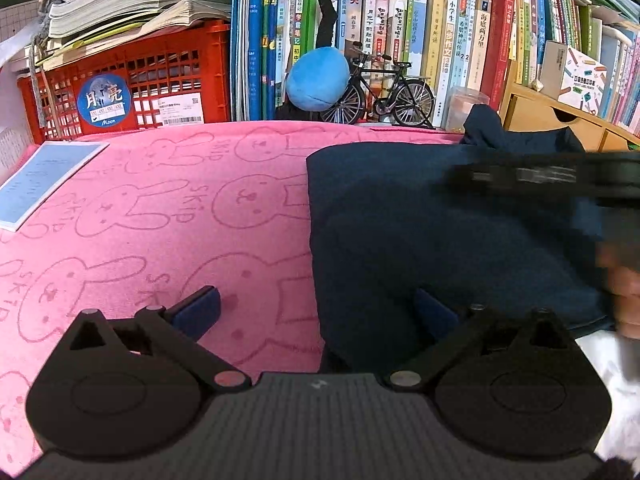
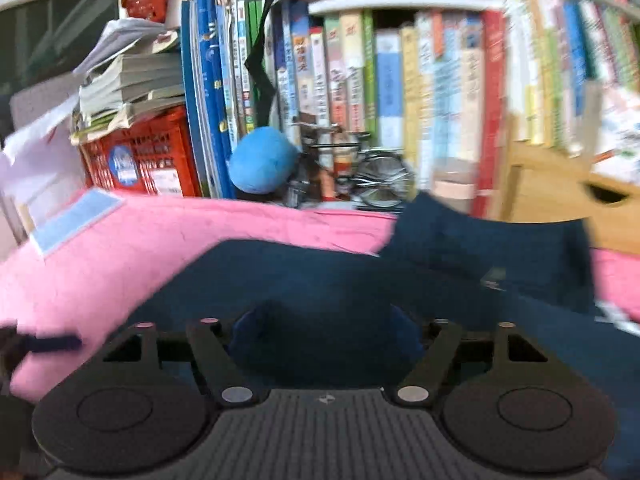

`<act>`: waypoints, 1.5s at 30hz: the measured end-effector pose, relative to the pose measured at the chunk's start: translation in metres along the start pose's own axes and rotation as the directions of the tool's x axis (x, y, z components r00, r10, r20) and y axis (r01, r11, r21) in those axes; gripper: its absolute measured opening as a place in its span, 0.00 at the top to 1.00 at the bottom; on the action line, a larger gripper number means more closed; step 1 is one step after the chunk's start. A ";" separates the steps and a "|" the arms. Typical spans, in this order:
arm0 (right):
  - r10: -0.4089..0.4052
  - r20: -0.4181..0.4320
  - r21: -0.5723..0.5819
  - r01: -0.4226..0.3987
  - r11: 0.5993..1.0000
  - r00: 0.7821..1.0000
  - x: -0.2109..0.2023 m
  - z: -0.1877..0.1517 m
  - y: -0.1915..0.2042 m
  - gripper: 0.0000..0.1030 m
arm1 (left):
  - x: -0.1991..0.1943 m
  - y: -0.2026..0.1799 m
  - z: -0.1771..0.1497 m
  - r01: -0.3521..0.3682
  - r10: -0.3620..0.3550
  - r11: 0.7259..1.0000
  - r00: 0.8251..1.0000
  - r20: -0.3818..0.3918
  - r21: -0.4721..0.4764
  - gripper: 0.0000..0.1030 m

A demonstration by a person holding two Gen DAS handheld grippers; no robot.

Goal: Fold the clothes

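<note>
A navy garment [image 1: 420, 220] lies folded on the right half of a pink rabbit-print cloth [image 1: 160, 208], its left edge straight. My left gripper [image 1: 316, 312] is open. Its left pad [image 1: 200, 308] is over the pink cloth and its right pad [image 1: 434, 314] over the garment's near left part, with nothing pinched. In the blurred right wrist view my right gripper [image 2: 326, 334] is open low over the navy garment [image 2: 320, 280], and no fabric is pressed between its pads. A raised navy flap [image 2: 488, 236] stands at the far right.
A red crate [image 1: 132, 80] under stacked papers, a row of books [image 1: 400, 20], a blue plush ball [image 1: 318, 78] and a model bicycle [image 1: 384, 92] line the back. A blue-and-white booklet [image 1: 44, 176] lies at the left. A wooden drawer box [image 1: 560, 120] stands at the back right. A hand [image 1: 626, 300] shows at the right edge.
</note>
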State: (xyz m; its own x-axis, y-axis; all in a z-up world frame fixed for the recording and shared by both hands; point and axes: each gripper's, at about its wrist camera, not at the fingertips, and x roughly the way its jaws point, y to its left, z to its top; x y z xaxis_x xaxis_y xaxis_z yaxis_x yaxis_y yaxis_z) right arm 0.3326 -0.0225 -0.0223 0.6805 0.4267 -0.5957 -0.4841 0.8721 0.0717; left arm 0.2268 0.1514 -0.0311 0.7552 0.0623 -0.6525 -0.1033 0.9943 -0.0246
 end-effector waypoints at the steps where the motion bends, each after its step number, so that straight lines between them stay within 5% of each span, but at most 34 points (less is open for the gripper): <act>1: 0.009 -0.005 0.011 -0.009 1.000 1.000 0.012 0.003 0.005 0.27 | 0.000 0.000 0.000 -0.002 0.002 1.000 1.000 -0.001 0.002 0.00; 6: -0.012 -0.077 -0.081 0.006 0.997 0.997 0.049 0.009 0.024 0.04 | 0.001 -0.001 0.001 -0.004 0.004 1.000 1.000 -0.004 0.005 0.00; 13: 0.012 -0.081 -0.093 -0.019 0.996 0.997 -0.006 0.002 0.010 0.04 | 0.001 0.000 -0.001 0.003 -0.003 1.000 1.000 -0.004 -0.004 0.00; 16: -0.059 -0.079 -0.165 0.046 0.985 0.995 -0.050 -0.022 -0.030 0.03 | 0.001 0.002 -0.001 0.006 -0.006 1.000 1.000 -0.005 -0.002 0.00; 20: -0.250 -0.119 -0.145 0.232 0.962 0.961 -0.086 -0.069 -0.120 0.06 | 0.002 0.002 0.000 -0.002 0.002 1.000 1.000 -0.009 0.007 0.00; 22: -0.194 -0.098 -0.041 0.191 0.981 0.976 -0.115 -0.079 -0.154 0.27 | 0.002 0.002 0.000 -0.002 0.002 1.000 1.000 -0.009 0.006 0.00; 25: -0.154 -0.028 0.027 0.154 0.988 0.988 -0.162 -0.087 -0.153 0.07 | 0.001 0.003 0.000 0.001 -0.001 1.000 1.000 -0.008 -0.002 0.00; 28: -0.056 0.090 -0.056 0.062 0.997 0.994 -0.206 -0.107 -0.131 0.03 | -0.019 0.007 -0.005 0.010 -0.010 1.000 1.000 -0.003 -0.016 0.00; 32: 0.075 0.103 -0.153 -0.059 0.986 0.992 -0.244 -0.149 -0.100 0.03 | -0.090 -0.011 -0.023 0.165 -0.170 0.985 0.981 0.094 0.055 0.00; 34: 0.157 0.095 -0.196 -0.136 0.971 0.983 -0.257 -0.169 -0.080 0.03 | -0.128 -0.026 -0.038 0.263 -0.282 0.953 0.951 0.126 0.151 0.00; 36: 0.239 0.084 -0.230 -0.215 0.949 0.967 -0.272 -0.189 -0.062 0.01 | -0.159 -0.037 -0.061 0.383 -0.419 0.889 0.901 0.109 0.249 0.00; 38: 0.302 0.070 -0.270 -0.273 0.923 0.951 -0.284 -0.207 -0.040 0.00 | -0.180 -0.044 -0.083 0.512 -0.557 0.793 0.829 0.053 0.330 0.00; 40: 0.315 0.050 -0.359 -0.277 0.891 0.948 -0.298 -0.224 -0.018 0.00 | -0.194 -0.051 -0.105 0.637 -0.686 0.654 0.727 -0.034 0.408 0.00; 43: 0.286 0.017 -0.516 -0.236 0.823 0.958 -0.311 -0.252 0.007 0.00 | -0.195 -0.070 -0.130 0.606 -0.639 0.605 0.756 -0.140 0.516 0.00; 44: 0.262 0.010 -0.567 -0.210 0.796 0.965 -0.312 -0.261 0.012 0.00 | -0.190 -0.075 -0.136 0.555 -0.577 0.619 0.801 -0.158 0.556 0.00; 45: 0.237 0.006 -0.611 -0.184 0.770 0.971 -0.314 -0.270 0.015 0.00 | -0.187 -0.072 -0.139 0.546 -0.564 0.624 0.810 -0.161 0.559 0.00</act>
State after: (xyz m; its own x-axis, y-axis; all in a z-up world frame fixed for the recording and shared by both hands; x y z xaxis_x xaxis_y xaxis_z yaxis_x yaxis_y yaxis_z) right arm -0.0369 -0.2076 -0.0506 0.5496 0.6229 -0.5567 -0.8341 0.4466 -0.3238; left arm 0.0034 0.0561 -0.0129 0.5656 -0.5246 -0.6364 0.7100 0.7023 0.0521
